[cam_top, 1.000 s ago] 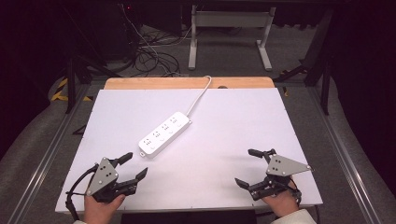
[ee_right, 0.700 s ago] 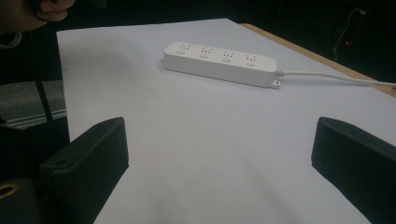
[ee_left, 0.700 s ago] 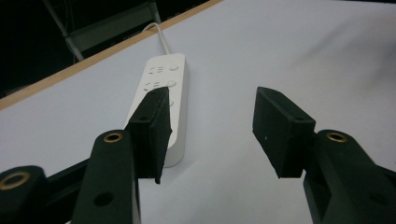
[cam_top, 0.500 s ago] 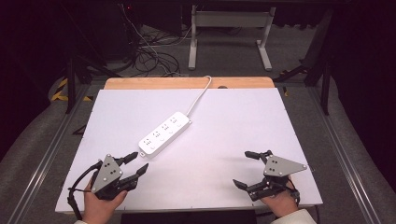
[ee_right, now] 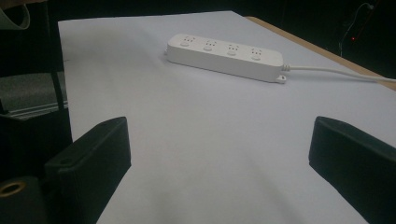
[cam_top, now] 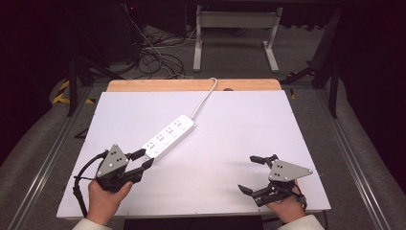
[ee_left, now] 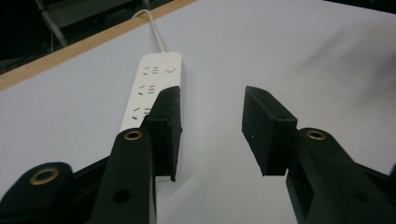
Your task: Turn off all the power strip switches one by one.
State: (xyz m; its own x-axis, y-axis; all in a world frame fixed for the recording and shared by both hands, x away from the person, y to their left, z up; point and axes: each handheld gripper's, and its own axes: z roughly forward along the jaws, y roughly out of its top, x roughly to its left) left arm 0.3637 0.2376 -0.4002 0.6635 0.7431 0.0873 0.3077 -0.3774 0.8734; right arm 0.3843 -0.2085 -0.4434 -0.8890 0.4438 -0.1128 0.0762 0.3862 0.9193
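My left gripper (cam_top: 141, 159) has crept up to the near end of the power strip (cam_top: 170, 136) — fingers spread, empty. My right gripper (cam_top: 252, 174) waits well right of it, released.

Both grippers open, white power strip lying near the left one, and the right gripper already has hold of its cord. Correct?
Not quite. The right gripper holds nothing: the high view shows it open over bare table, well away from the power strip and its cord. The rest stands: the left gripper is open too, and the strip lies close to it.
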